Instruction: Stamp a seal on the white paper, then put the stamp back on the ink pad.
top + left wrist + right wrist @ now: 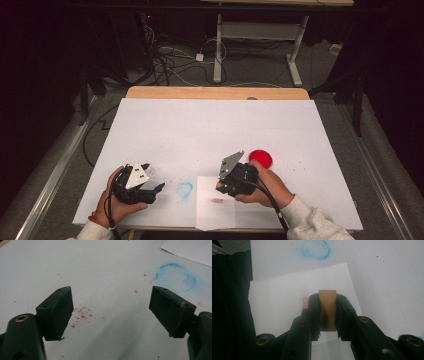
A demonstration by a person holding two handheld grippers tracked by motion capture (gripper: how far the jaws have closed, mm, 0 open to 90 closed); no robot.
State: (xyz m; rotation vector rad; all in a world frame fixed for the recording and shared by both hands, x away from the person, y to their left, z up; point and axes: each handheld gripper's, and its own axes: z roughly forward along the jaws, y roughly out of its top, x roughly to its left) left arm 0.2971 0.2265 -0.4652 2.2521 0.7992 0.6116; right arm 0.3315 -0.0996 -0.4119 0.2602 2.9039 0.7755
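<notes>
Dim room, white table sheet [220,130] evenly lit from above; gripper views soft, slightly blurred.

From above the person's side, the high view looks forward and down over the whole table [215,125]. The left gripper view sits low and close, with a blue ring smudge [176,277] just beyond its right finger [172,311]. The right gripper view looks steeply down on a paper sheet [277,307] beyond its fingers [314,315]; the same smudge [315,250] lies farther ahead.

matt wooden stamp [327,310], smooth paper sheet [277,305]
</notes>
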